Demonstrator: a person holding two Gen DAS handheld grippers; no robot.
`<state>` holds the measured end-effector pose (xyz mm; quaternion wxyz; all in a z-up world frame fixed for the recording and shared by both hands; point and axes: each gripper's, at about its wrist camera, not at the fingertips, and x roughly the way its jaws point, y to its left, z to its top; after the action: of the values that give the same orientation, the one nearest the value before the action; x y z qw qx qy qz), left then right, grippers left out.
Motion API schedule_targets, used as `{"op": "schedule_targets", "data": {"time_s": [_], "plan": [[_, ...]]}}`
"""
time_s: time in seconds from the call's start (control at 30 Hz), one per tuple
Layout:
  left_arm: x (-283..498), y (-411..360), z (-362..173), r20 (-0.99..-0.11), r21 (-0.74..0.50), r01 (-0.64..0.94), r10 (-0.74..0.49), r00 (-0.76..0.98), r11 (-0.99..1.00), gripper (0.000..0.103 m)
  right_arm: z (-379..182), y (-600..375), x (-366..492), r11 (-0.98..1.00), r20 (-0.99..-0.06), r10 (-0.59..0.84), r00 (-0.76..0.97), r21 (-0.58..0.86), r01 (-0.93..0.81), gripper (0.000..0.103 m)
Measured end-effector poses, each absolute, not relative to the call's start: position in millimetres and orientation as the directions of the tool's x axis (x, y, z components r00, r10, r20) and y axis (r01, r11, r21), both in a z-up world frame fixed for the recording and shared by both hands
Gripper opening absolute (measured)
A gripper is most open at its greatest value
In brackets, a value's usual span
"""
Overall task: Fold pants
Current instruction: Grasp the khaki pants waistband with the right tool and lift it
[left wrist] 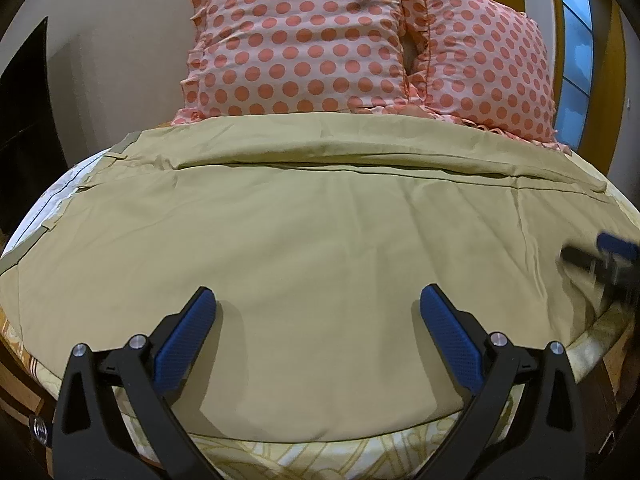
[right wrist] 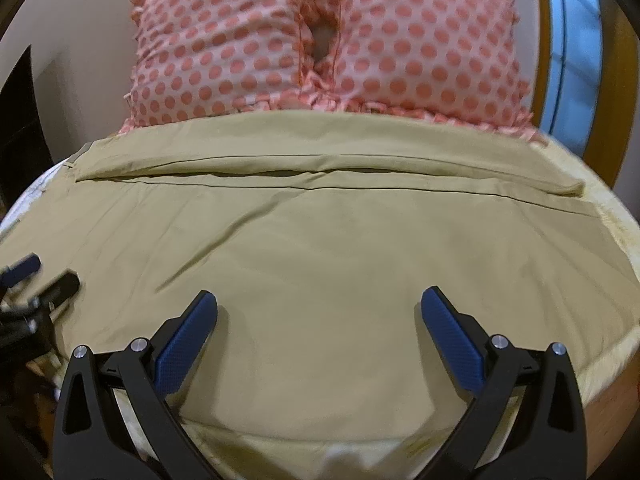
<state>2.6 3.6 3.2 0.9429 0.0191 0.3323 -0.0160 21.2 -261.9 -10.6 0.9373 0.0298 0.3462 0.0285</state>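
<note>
Khaki pants [left wrist: 304, 232] lie spread flat across the bed, waistband at the left, legs running to the right; they also fill the right wrist view [right wrist: 320, 240]. A long seam or leg edge runs across the far part. My left gripper [left wrist: 318, 300] is open and empty, just above the near part of the fabric. My right gripper [right wrist: 319, 300] is open and empty over the near part further right. The right gripper shows blurred at the right edge of the left wrist view [left wrist: 600, 260], and the left gripper shows at the left edge of the right wrist view [right wrist: 36, 280].
Two polka-dot pillows [left wrist: 304, 40] [right wrist: 420, 40] stand behind the pants against the wall. A patterned bedsheet [left wrist: 320, 456] shows at the near bed edge. A window [left wrist: 576, 52] is at the far right, and a dark opening [left wrist: 24, 120] at the left.
</note>
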Motion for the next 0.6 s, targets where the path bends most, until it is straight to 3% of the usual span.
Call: {"op": "schedule_targets", "data": {"time_s": [0.13,0.33,0.4,0.5,0.6], "plan": [[4.3,7.2,5.9,-0.639,0.014,0.041,-0.023,0.769,0.999,0.101,21.5,-323.4,66.7,0.974,-0.650,0.022,0.759,0.186,0.132,0.102],[4.2,14.9,11.4,-0.640,-0.028,0.067,-0.069,0.765,0.997,0.101,36.9,-433.0,188.7,0.819,-0.742,-0.063,0.667,0.343,0.459,0.099],[5.1,21.9,16.7,-0.629,-0.076,0.068,-0.101,0.771,0.995,0.101,34.9,-455.3,227.6,0.781,-0.771,-0.114,0.627,0.320,0.536,0.083],[5.4,36.4,25.3,-0.600,-0.146,0.042,-0.122,0.790,0.988,0.101,27.8,-479.6,286.7,0.740,-0.812,-0.216,0.542,0.226,0.634,0.075],[9.3,51.5,30.8,-0.582,-0.208,0.004,-0.127,0.803,0.978,0.101,13.8,-501.7,325.8,0.681,-0.849,-0.282,0.447,0.151,0.716,0.073]]}}
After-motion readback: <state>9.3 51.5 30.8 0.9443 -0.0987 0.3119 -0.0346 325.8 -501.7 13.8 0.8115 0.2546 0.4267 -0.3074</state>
